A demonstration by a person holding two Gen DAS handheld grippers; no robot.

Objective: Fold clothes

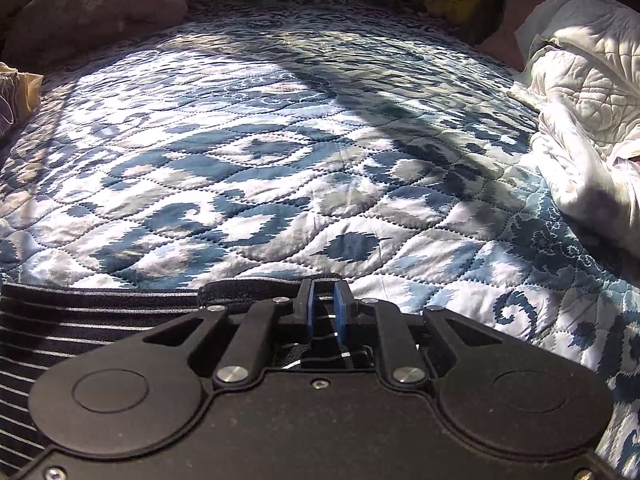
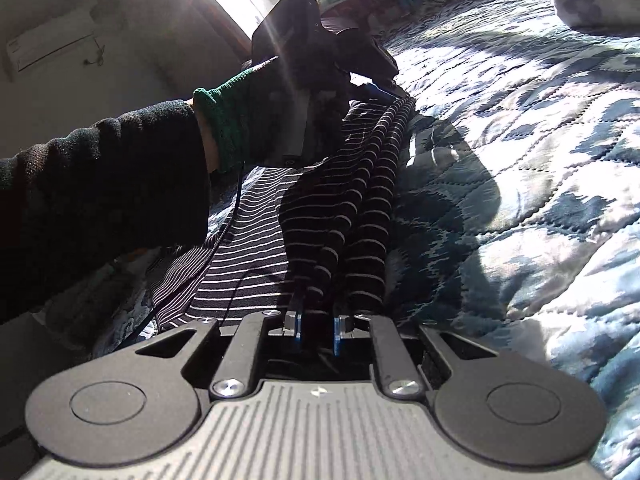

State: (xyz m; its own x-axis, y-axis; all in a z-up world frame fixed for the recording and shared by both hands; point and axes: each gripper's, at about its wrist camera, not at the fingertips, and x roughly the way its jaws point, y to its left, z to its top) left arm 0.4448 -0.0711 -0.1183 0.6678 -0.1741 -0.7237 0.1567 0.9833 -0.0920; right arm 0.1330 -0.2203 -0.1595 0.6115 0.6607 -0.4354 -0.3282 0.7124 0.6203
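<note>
While both grippers pinch the striped garment [image 2: 360, 184] taut over the quilt [image 1: 280, 160], left gripper [image 1: 323, 308] and right gripper [image 2: 318, 330] clamp bunched fabric

Matt black plastic tongs [image 2: 317, 330] pinch a soft striped knit garment [image 2: 352, 200] over a stitched cotton quilt [image 1: 280, 160].

Your garment [image 2: 336, 200] is dark knit with thin white stripes. One edge is bunched into a taut ridge, lifted off the bed [image 2: 520, 168] and stretched between your two grippers' fingers, with folds running along it. The rest lies flat on the quilt beside that ridge, toward your left sleeve.
</note>
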